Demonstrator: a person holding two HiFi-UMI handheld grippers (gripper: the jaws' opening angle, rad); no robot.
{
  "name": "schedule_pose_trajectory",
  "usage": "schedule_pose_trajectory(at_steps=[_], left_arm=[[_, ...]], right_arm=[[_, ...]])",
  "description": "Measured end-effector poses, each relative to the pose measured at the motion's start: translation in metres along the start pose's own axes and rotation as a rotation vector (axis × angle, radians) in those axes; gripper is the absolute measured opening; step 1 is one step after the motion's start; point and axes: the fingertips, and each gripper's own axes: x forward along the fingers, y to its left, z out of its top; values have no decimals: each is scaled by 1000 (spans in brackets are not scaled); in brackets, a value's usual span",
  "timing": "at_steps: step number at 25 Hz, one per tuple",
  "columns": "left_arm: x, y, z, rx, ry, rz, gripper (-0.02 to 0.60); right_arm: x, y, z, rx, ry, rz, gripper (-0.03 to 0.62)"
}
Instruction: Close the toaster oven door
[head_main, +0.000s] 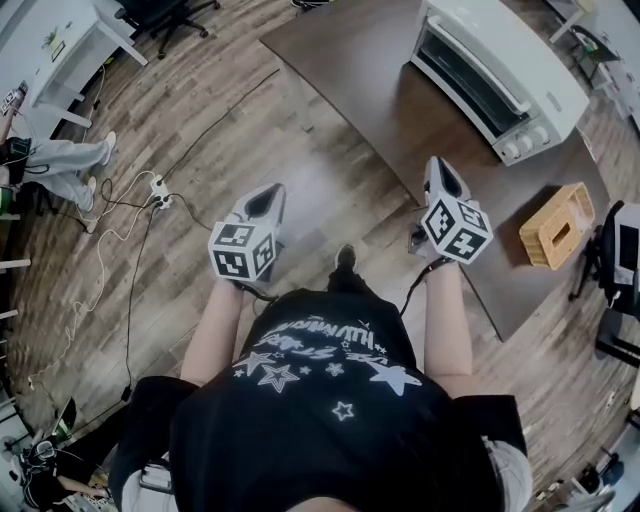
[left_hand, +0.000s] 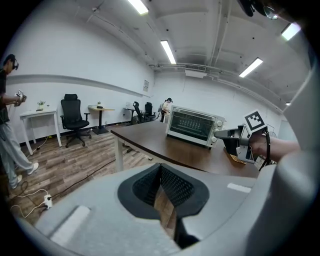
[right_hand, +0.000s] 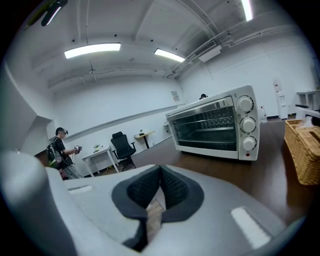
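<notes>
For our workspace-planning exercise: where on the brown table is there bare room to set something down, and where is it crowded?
Free: the broad stretch of table in front of the toaster oven, out to the table's left edge. Tight: the narrow strip between the oven and the basket at the right edge.

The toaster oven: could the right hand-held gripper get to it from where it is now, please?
Probably yes. The right hand-held gripper, shut and empty, points at the toaster oven across bare table; the basket stands off to the side, out of the way.
</notes>
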Motion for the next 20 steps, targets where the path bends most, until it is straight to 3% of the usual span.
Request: schedule_pose_trajectory(at_steps=[20], left_arm=[[-144, -39, -71, -27, -59, -2, 11]], right_arm=[[-141, 65, -75, -24, 21, 55, 5]])
